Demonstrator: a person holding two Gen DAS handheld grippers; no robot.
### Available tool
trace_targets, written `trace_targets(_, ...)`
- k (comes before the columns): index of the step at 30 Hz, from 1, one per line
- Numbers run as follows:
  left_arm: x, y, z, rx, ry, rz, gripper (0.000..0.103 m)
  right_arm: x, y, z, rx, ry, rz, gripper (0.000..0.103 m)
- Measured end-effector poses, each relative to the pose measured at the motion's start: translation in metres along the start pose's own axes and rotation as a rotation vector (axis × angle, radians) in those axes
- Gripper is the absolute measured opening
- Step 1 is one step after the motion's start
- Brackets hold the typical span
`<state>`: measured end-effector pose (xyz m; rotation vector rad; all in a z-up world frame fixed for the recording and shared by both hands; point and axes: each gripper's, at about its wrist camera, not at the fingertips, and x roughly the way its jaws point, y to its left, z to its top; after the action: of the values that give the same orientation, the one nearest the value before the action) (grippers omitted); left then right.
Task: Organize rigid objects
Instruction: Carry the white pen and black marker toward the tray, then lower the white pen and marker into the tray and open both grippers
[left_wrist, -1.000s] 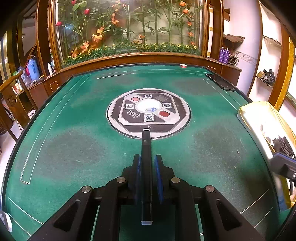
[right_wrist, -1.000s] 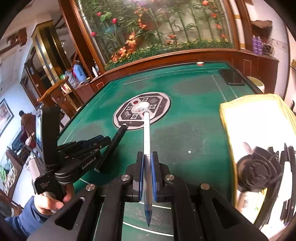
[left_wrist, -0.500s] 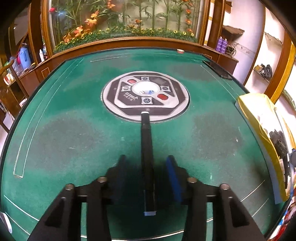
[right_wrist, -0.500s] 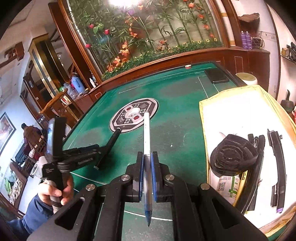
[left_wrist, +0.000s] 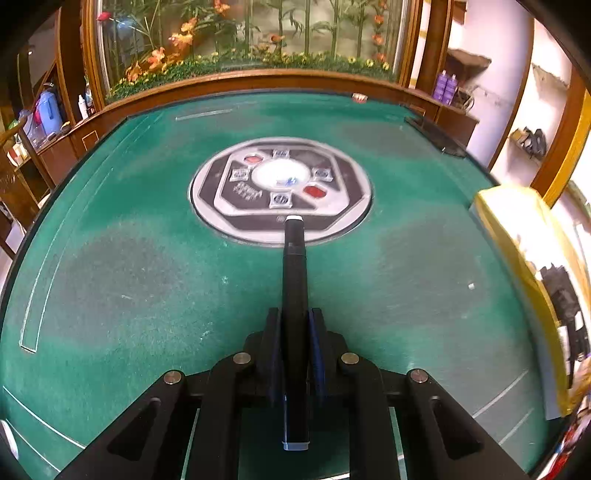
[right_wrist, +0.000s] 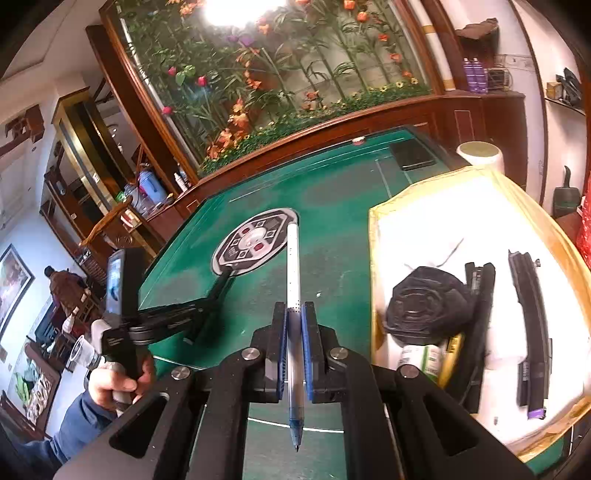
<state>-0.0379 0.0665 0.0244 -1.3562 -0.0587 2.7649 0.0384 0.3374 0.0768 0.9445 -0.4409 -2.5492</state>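
Observation:
My left gripper (left_wrist: 294, 317) hangs over the green table, its jaws closing, and its blue pads press on a black marker (left_wrist: 294, 266) that points away at the round centre panel (left_wrist: 280, 188). In the right wrist view a hand holds that left gripper (right_wrist: 201, 308) at the left, with the black marker (right_wrist: 223, 280) sticking out of it. My right gripper (right_wrist: 294, 314) is shut on a white pen (right_wrist: 293, 258) with a blue tip toward the camera. It hovers above the table, just left of the yellow-edged white tray (right_wrist: 443, 221).
The tray holds a coiled black item (right_wrist: 424, 306), a small labelled bottle (right_wrist: 417, 360), and long black bars (right_wrist: 532, 314). A dark phone (right_wrist: 412, 155) lies at the table's far right corner. A wooden rail and a flower display back the table.
The left jaws spread apart around the black marker, then came back together on it. The right gripper carried the white pen to the right, bringing more of the tray into its view.

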Motion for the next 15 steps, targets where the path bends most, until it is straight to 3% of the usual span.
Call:
trace_targets(10,-0.046,-0.052,0.004,0.073,-0.066,-0.146,0.015,-0.027,-0.036,0.005,0.068,-0.057,-0.058,0.007)
trace_targets(15,-0.059,-0.087,0.009,0.112,-0.062,-0.231,0.015,-0.038,-0.056,0.005,0.112,-0.082,-0.085,0.007)
